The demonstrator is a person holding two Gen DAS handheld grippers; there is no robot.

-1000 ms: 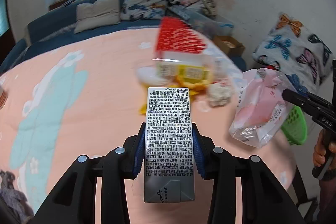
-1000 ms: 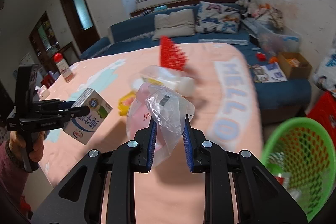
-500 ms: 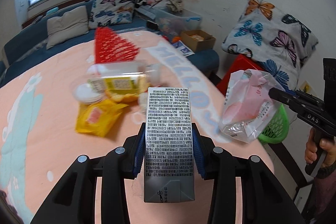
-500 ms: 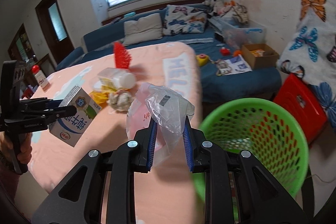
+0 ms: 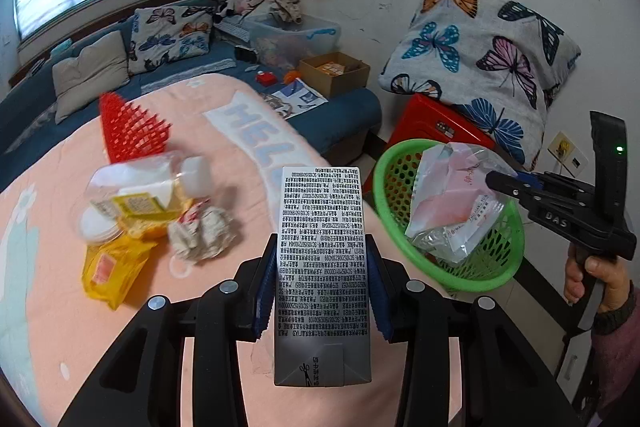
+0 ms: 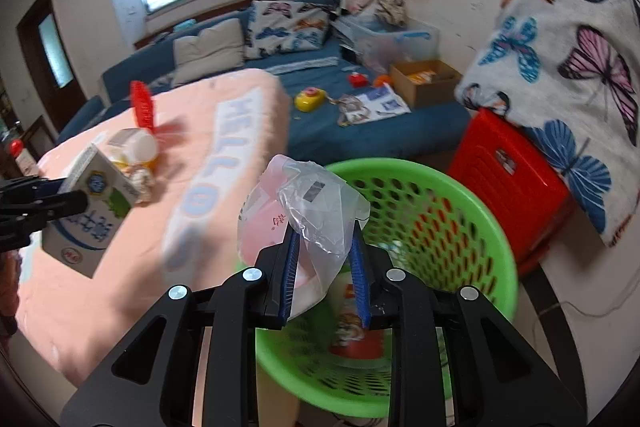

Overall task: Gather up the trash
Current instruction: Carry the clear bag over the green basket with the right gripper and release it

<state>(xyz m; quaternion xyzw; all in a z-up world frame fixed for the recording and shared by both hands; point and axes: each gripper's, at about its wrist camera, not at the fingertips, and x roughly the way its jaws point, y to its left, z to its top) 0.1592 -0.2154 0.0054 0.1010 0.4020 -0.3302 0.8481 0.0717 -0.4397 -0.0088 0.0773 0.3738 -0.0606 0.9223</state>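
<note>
- Peach-pink cloth with pale blue "HELLO" lettering [image 5: 256, 131] covers the table; beyond it run a blue sofa, butterfly-print cushions and a window.
- At the table's edge stands a round green plastic basket with a perforated wall [image 6: 476, 211], just beside a red plastic stool [image 6: 516, 167]; some packaging already lies in it.
- The right gripper [image 6: 324, 263] is clamped on a crumpled clear plastic bag with pink contents [image 6: 304, 215], held over the basket's near rim.
- The bag looks light, limp and slippery; a pinch on its bunched neck, as now, seems the surest hold, and it should fall freely when let go.
- The left gripper [image 5: 322, 291] holds a silver-sided milk carton printed with dense black text [image 5: 322, 247] by its two narrow sides, above the table edge and near the basket.
- The carton appears stiff and light, likely empty; squeezing its flat walls could dent it.
- On the cloth lie a clear plastic bottle [image 5: 148, 183], a yellow wrapper [image 5: 112, 267], a crumpled paper wad [image 5: 202, 233] and a red plastic mesh piece [image 5: 132, 131], not yet collected.
</note>
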